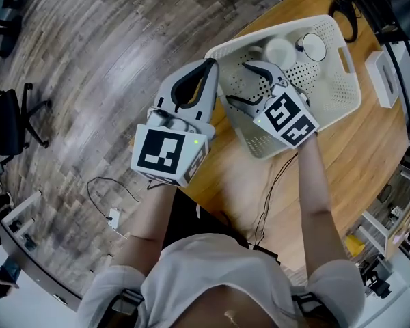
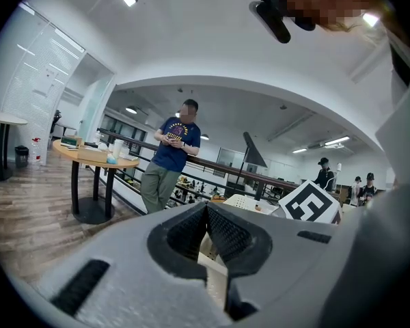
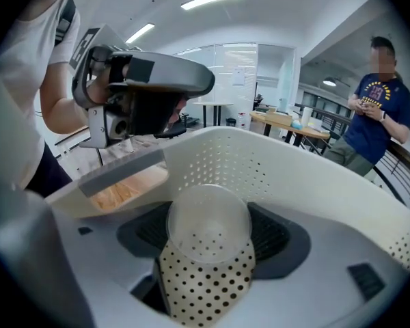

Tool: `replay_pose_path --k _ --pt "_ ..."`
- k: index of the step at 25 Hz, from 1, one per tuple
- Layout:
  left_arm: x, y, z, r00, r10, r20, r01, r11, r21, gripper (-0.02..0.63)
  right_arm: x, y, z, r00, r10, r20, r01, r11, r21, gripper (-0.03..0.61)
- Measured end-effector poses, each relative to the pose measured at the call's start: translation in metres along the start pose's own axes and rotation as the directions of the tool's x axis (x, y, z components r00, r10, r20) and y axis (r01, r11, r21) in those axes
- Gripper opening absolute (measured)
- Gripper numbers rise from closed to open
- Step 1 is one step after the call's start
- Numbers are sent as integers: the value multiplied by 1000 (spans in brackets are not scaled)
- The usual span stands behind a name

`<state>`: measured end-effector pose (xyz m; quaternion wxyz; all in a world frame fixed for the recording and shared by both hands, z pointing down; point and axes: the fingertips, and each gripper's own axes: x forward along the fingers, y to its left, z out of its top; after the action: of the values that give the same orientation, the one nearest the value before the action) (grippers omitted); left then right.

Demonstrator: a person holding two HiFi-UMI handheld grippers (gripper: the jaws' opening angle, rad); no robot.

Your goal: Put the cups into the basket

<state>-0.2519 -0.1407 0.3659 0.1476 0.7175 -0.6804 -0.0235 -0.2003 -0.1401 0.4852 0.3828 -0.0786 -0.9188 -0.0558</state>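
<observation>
A white perforated basket point(image 1: 335, 91) stands on the wooden table point(image 1: 355, 156). A white cup point(image 1: 280, 50) and a second cup point(image 1: 313, 46) lie at its far end. My right gripper point(image 1: 251, 85) reaches down into the basket's near end. Seen in the right gripper view, a clear plastic cup point(image 3: 208, 224) sits between the right gripper's point(image 3: 208, 236) pads, mouth toward the camera, just above the basket's dotted floor point(image 3: 205, 285). My left gripper point(image 1: 210, 63) hovers beside the basket's left rim, over the table edge, its tips meeting with nothing in them point(image 2: 206, 209).
A white box point(image 1: 383, 77) lies to the right of the basket, and black cables point(image 1: 342, 9) lie beyond it. A thin wire point(image 1: 273, 183) runs across the near table. A person point(image 2: 171, 156) stands by a railing, near a round table point(image 2: 96, 159).
</observation>
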Motion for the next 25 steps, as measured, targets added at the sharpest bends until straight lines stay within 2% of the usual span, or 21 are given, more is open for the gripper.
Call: replay_pose_path --k 6,13,19,25 --pt "-2 4 -3 1000 5 -2 -5 1000 -7 6 13 4 -14 998 11 -56 -12 1000 -18 347" --pt "2 3 -8 1000 -3 -9 3 1000 -13 6 14 1 -14 999 16 -29 -15 999 39 347" --pt "4 2 -7 1000 -9 -11 9 1000 -13 6 15 4 -16 999 30 -41 -30 999 15 348" --pt "1 6 -5 1000 -6 -7 6 1000 -15 6 9 2 -8 999 34 1 -34 998 52 364"
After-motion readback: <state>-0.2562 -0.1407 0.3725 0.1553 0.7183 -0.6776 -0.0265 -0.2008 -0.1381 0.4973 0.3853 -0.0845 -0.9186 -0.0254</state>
